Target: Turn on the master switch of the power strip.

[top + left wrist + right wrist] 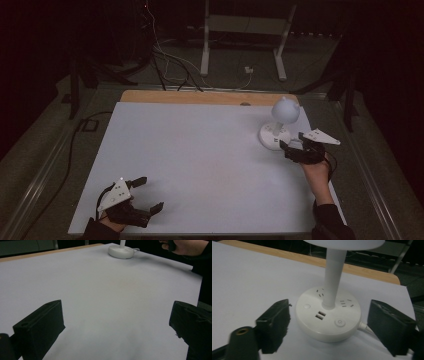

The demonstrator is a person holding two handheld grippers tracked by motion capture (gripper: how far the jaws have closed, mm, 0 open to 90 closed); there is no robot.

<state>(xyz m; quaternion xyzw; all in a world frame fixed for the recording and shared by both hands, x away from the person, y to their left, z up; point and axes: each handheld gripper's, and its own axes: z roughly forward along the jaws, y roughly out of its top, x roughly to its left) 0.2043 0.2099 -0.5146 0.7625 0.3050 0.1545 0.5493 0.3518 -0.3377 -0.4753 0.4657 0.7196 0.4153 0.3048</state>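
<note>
Your left tongs (150, 194) sit nearest you at the front left corner of the desk (200, 165), jaws spread wide with nothing between them. In the left gripper view those two black jaws frame bare white surface, and the desk lamp's round base (121, 251) lies far off at the opposite side, with your right hand (181, 246) just beside it.

Farther out on the right, your right tongs (292, 140) are released too, jaws apart and set to either side of the white lamp (280, 125) at its base. The right gripper view shows the base (328, 315) between the jaws; whether either jaw touches it is hard to say, though a gap seems to show on both sides. The base carries two USB ports, a power button, socket slots and an upright white stem. A white cord leaves its right side. The wooden desk edge (200, 96) runs behind the lamp.
</note>
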